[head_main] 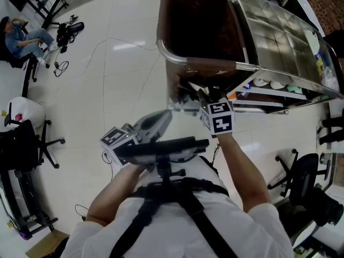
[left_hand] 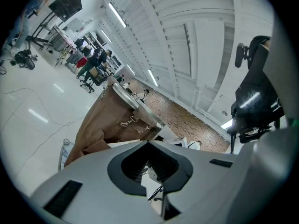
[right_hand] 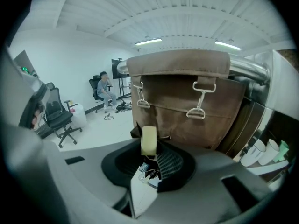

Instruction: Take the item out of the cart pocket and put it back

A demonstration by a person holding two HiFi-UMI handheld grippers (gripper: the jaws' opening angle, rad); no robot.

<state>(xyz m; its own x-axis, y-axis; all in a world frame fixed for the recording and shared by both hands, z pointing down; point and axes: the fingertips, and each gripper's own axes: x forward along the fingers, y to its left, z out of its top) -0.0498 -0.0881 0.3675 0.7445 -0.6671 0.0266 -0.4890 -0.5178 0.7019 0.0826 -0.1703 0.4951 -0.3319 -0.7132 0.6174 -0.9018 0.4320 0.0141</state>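
the right gripper (right_hand: pixel 152 147) has its jaws closed on a small pale-yellow rounded block (right_hand: pixel 149 140), held just in front of the brown fabric bag (right_hand: pixel 187 111) at the near end of the steel-framed cart (head_main: pixel 167 52). the item looks to be out, so the return step is likely next: line the block up with the pocket mouth, which i cannot clearly make out, and slip it in. the left gripper (left_hand: pixel 149 149) is closed and empty. around the cart are a glossy white floor (head_main: pixel 107 79) and black office chairs (head_main: pixel 24 144).
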